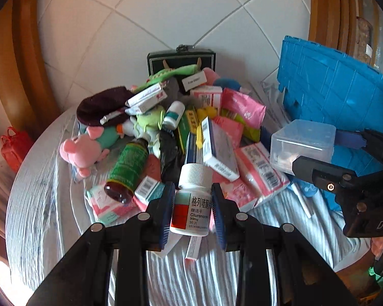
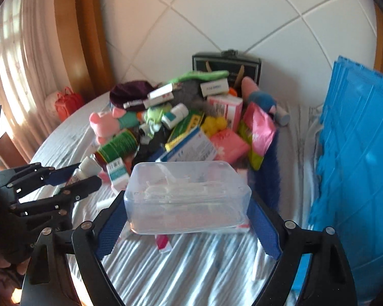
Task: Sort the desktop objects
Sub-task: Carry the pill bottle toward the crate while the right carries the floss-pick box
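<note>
Left wrist view: above near table edge, tilted down, close. Right wrist view: same, further right. Both share object pile (image 1: 181, 127) and blue crate (image 2: 355, 158).

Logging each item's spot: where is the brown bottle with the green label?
In the left wrist view the brown bottle lies on the pile's left side, beside the pink pig plush, its base toward the camera.

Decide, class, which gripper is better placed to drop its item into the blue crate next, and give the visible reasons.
Right. The right gripper, holding the clear plastic box, sits directly beside the blue crate. The left gripper, holding the white pill bottle, is farther off, with the right gripper between it and the crate.
</note>
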### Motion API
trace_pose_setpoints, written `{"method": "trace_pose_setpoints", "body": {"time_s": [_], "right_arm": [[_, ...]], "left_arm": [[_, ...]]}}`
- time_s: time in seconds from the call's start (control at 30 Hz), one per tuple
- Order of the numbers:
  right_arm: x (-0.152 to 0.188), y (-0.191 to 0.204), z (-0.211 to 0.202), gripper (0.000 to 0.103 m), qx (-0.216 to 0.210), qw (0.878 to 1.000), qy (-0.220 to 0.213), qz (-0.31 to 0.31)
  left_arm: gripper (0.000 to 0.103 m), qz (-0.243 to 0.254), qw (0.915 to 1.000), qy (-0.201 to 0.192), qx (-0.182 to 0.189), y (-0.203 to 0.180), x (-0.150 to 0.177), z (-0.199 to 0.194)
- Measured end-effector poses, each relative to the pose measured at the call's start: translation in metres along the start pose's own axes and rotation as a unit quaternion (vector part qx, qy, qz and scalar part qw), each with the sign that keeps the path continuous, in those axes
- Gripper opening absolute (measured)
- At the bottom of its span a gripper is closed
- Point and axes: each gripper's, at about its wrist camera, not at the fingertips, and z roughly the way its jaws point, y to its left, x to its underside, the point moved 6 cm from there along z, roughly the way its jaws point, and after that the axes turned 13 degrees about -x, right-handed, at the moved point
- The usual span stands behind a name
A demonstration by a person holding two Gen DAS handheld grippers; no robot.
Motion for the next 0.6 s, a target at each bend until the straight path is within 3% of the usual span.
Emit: {"method": "trace_pose_setpoints", "body": {"time_s": [0.17,0.37,0.6], "right_arm": [[-0.055,-0.008,-0.050,0.090,0.020,0.998,-0.055,0.001],[-0.112,-0.040,-0.121,0.090,0.075,0.990,-0.113,-0.024],[-0.145,-0.122,-0.212,0.090,0.161,0.976,-0.145,-0.011]], "left_arm": [[0.028,0.006,0.9992,-0.039,0.010,-0.017,-0.056,-0.023],[0.028,0.025,0.9946,-0.091,0.042,-0.061,-0.128,-0.055],[0.028,0.051,0.9828,-0.113,0.137,-0.156,-0.203,-0.097]]}}
